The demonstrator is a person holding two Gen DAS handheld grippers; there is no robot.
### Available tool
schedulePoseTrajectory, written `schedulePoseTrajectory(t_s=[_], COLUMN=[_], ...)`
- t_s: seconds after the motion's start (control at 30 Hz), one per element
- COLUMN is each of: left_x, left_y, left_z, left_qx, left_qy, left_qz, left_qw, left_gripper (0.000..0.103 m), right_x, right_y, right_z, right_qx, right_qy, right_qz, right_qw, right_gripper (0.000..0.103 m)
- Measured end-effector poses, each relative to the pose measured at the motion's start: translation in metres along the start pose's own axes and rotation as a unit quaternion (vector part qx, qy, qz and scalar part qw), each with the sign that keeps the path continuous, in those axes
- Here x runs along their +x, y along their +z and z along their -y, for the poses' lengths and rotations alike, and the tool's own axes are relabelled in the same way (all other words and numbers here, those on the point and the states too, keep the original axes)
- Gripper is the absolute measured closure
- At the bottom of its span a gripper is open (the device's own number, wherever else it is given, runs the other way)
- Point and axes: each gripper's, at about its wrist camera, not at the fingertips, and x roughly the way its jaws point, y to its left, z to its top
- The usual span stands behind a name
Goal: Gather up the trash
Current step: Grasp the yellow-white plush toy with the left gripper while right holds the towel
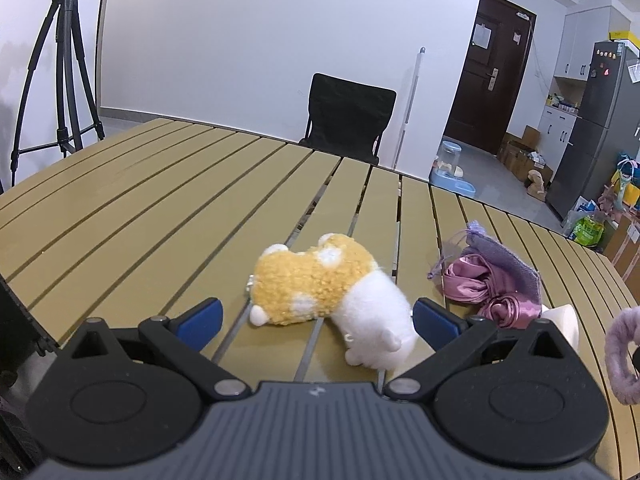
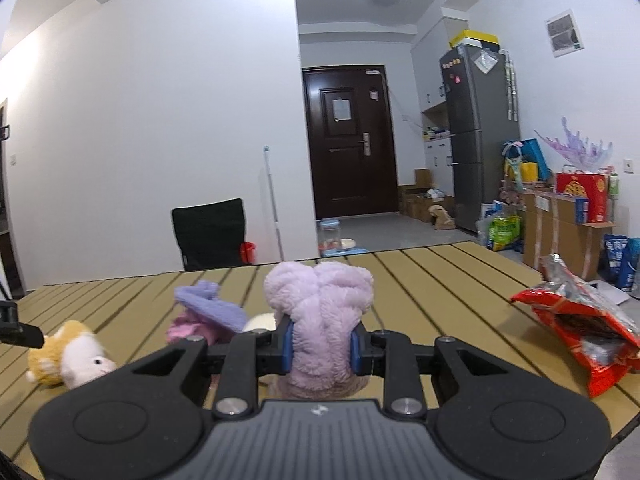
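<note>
Item one: your left gripper (image 1: 316, 316), jaws apart, straddles the yellow-and-white plush toy (image 1: 320, 284) on the slatted table (image 1: 140, 208), likely lined up for a pickup. Item two: your right gripper (image 2: 322, 346) is clamped on a lilac fluffy item (image 2: 320, 312), apparently carrying it. Item three: the red snack bag (image 2: 580, 328), probable trash, lies at three o'clock.

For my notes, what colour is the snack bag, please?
Red snack bag, silvery inside; right wrist view.

— What sort of place is this?
— A lived-in home: fridge (image 2: 482, 136), front door (image 2: 351, 140), pet feeder (image 1: 452, 168), slatted table (image 1: 160, 200), cardboard boxes (image 2: 560, 228).
</note>
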Motion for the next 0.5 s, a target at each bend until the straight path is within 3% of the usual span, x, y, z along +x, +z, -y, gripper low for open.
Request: schedulePoseTrajectory(t_s=[0.27,0.5], left_x=[0.009,0.032], left_y=[-0.001,0.003], left_z=[0.011,0.028], left_qx=[-0.001,-0.002], left_qy=[-0.003,0.002], left_qz=[-0.001,-0.011], left_qw=[1.0,0.9999], left_gripper=[0.0,0.0], right_x=[0.011,0.021], right_y=[-0.004,-0.008], right_z=[0.016,0.015], right_qx=[0.01,0.021], right_qy=[-0.015,-0.003], right_qz=[-0.01,-0.012], right_qw=[1.0,1.0], right_gripper=[0.078,0.078])
